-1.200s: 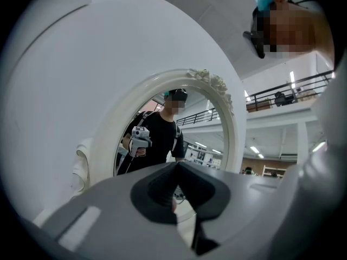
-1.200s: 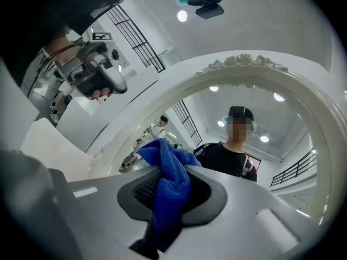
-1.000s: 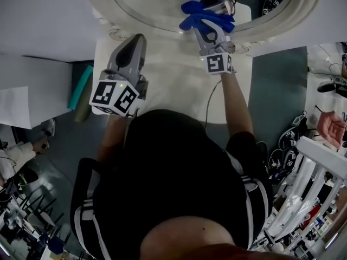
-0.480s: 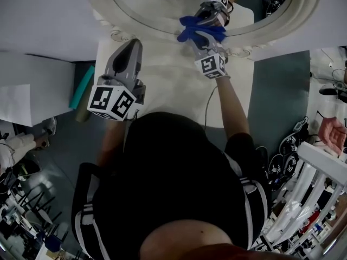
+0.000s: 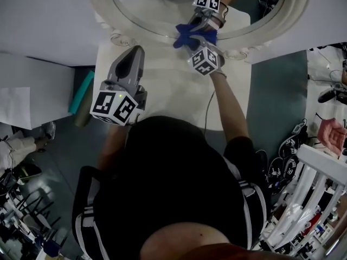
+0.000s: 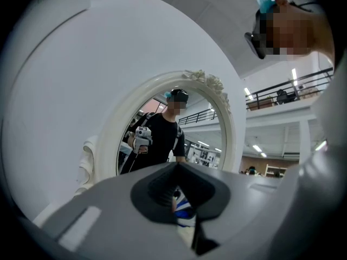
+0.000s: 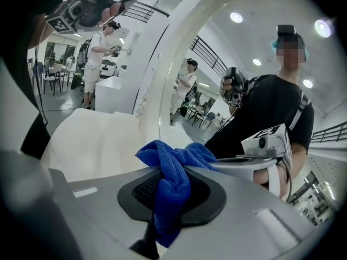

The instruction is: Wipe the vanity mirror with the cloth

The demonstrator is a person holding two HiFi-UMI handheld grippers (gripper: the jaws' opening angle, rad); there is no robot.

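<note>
Blue cloth (image 7: 179, 158), in right claw (image 7: 162, 199), at mirror (image 5: 157, 7)

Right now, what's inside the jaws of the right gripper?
A blue cloth, pinched between the right gripper's shut jaws. Its bunched end sticks out toward the mirror. The part squeezed deep between the jaws is covered, so it cannot be seen.

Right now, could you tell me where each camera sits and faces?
Head view: on the person's head, facing steeply down at the white table; black-shirted torso, both arms, left gripper, right gripper show.
Left gripper view: on the left gripper, facing the oval white-framed mirror; its shut jaws show.
Right gripper view: on the right gripper, facing the mirror; jaws pinch the blue cloth.
Shared: both gripper views see the mirror.
</note>
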